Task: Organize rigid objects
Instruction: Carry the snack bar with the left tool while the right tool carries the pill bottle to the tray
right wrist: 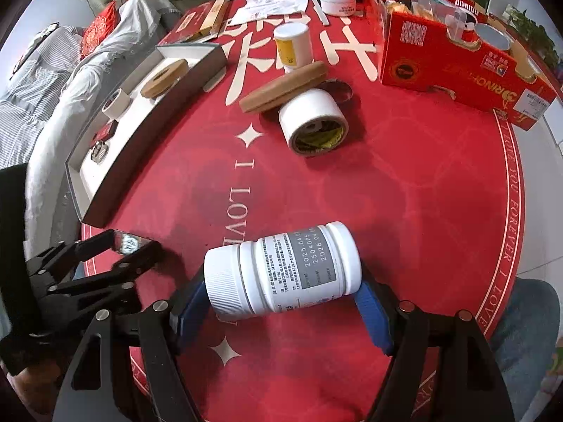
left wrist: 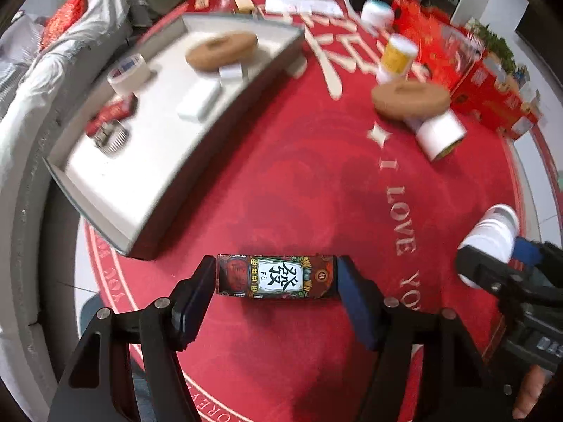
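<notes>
**Both grippers loaded, tray off to the left**

Left gripper (left wrist: 276,277) clamped end to end on a small printed box (left wrist: 276,276), long axis crosswise between the pads. Right gripper (right wrist: 281,295) closed likewise on a white pill bottle (right wrist: 283,270) lying sideways, cap toward the left pad. Open tray (left wrist: 169,190) up and left of both, nearer the left hand.

Counted on the red mat (left wrist: 299,183): one cork disc (right wrist: 283,86), one white tape roll (right wrist: 313,121), one yellow-labelled bottle (right wrist: 292,47). Counted in the tray: one cork disc, one tape roll; smaller pieces too blurred to name.
</notes>
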`<action>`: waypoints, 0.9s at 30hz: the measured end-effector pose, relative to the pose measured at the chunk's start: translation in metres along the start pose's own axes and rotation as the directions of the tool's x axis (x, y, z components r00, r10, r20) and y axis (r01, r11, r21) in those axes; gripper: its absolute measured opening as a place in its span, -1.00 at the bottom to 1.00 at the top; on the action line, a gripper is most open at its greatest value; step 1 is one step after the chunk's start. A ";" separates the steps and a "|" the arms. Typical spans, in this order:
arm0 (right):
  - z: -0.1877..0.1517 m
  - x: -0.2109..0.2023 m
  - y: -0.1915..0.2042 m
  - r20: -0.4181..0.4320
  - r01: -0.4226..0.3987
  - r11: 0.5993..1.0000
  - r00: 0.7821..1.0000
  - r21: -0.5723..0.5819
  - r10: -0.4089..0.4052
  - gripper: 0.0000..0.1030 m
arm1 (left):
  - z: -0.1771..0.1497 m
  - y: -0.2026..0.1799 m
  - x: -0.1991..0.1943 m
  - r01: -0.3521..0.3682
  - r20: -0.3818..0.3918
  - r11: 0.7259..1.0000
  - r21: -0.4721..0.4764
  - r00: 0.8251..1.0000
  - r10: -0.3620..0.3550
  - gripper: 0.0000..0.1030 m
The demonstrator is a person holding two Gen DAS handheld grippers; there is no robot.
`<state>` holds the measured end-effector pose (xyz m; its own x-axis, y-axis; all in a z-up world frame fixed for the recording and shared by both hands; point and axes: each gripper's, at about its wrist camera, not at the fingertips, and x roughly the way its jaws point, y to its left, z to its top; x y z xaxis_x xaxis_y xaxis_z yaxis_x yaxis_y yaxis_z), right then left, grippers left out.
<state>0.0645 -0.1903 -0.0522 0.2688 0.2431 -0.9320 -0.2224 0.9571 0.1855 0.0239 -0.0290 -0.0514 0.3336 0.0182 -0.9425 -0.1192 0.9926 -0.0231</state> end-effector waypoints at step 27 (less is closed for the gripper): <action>0.132 -0.049 0.156 0.200 -0.061 0.955 0.972 -0.290 0.123 0.48 | 0.087 0.130 -0.087 -0.102 0.238 0.925 -0.367 0.951 0.199 0.39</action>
<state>0.1403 -0.0324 0.0639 0.4211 0.3853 -0.8211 -0.5004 0.8537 0.1440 0.0606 0.1090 0.0561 0.5161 0.2437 -0.8211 -0.4875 0.8718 -0.0477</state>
